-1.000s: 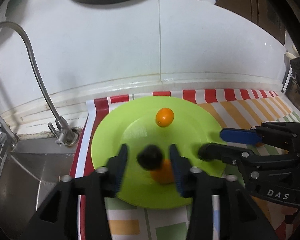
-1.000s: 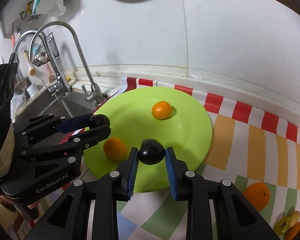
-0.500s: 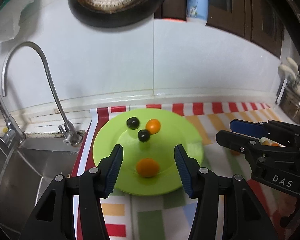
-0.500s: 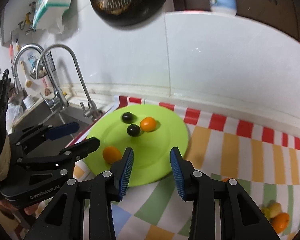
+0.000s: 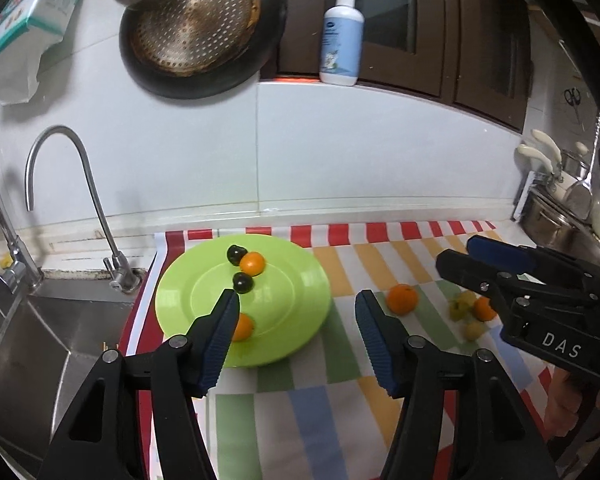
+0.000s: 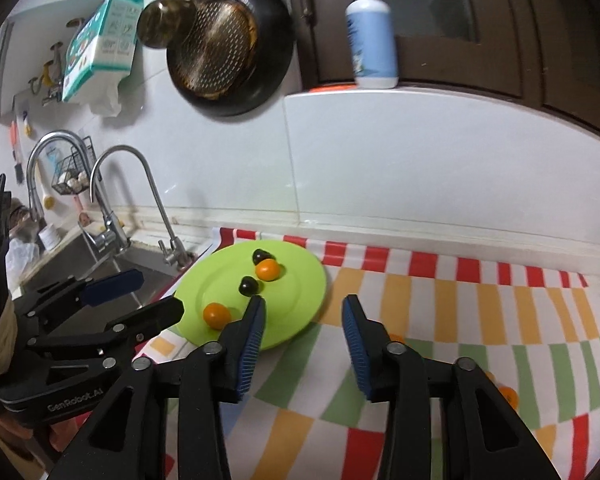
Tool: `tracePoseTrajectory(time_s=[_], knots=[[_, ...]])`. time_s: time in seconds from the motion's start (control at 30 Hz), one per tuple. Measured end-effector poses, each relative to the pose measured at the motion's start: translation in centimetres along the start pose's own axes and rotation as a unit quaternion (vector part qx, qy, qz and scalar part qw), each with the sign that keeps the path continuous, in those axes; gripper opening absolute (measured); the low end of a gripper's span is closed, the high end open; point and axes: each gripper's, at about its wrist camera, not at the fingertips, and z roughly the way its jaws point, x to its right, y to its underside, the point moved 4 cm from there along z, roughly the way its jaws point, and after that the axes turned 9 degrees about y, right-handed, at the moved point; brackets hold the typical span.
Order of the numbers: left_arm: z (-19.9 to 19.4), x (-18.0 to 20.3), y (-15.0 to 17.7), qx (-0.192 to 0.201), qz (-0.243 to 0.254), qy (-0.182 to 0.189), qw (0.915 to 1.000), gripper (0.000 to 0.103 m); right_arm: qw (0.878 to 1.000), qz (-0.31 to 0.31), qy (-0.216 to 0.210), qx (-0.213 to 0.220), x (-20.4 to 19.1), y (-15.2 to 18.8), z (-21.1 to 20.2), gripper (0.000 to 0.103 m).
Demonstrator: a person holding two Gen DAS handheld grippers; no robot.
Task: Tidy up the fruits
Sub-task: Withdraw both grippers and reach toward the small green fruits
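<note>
Left wrist view looks down on a lime-green plate (image 5: 300, 304) lying on a striped cloth (image 5: 340, 392) beside a steel sink (image 5: 40, 340). The left gripper (image 5: 296, 312) hangs above the plate's near edge with its jaws spread wide and nothing between them. On the plate sit four fruits: a dark plum (image 5: 235, 254) at the far side touching an orange kumquat (image 5: 252, 263), a second dark plum (image 5: 243, 283) just in front of that pair, and another orange fruit (image 5: 243, 327) near the front rim, partly hidden behind the left finger. Off the plate, on the cloth to the right, lies a tangerine (image 5: 402, 299), and further right a small cluster of yellow and orange fruits (image 5: 470, 312) sits partly behind the right gripper (image 5: 456, 256). Right wrist view shows the right gripper (image 6: 303, 312) likewise gaping and empty, held over the cloth just beside the plate's right rim (image 6: 316, 280). A tall faucet (image 5: 80, 184) rises at the sink's edge.
</note>
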Motion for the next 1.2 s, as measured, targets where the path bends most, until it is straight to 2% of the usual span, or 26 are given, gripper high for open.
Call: tracePoseTrajectory(time_s=[0.17, 0.3, 0.67, 0.97, 1.2], knots=[[-1.0, 2.3, 0.4, 0.004, 0.013, -0.002, 0.9999, 0.067, 1.0, 0.013, 0.024, 0.003, 1.8, 1.1, -2.3, 0.048], [-1.3, 4.1, 0.8, 0.007, 0.023, 0.001, 0.9997, 0.068, 0.999, 0.022, 0.045, 0.001, 3.5, 2.5, -3.9, 0.048], [-0.8, 10.1, 1.7, 0.006, 0.06, 0.057, 0.9966, 0.068, 0.992, 0.064, 0.106, -0.005, 8.9, 5.5, -7.7, 0.048], [1.3, 14.3, 2.2, -0.005, 0.105, 0.118, 0.9875, 0.068, 0.985, 0.079, 0.156, -0.008, 12.6, 7.4, -9.3, 0.048], [3.7, 16.8, 2.6, -0.018, 0.147, 0.148, 0.9779, 0.067, 0.981, 0.084, 0.172, -0.031, 14.5, 9.0, -8.5, 0.048]])
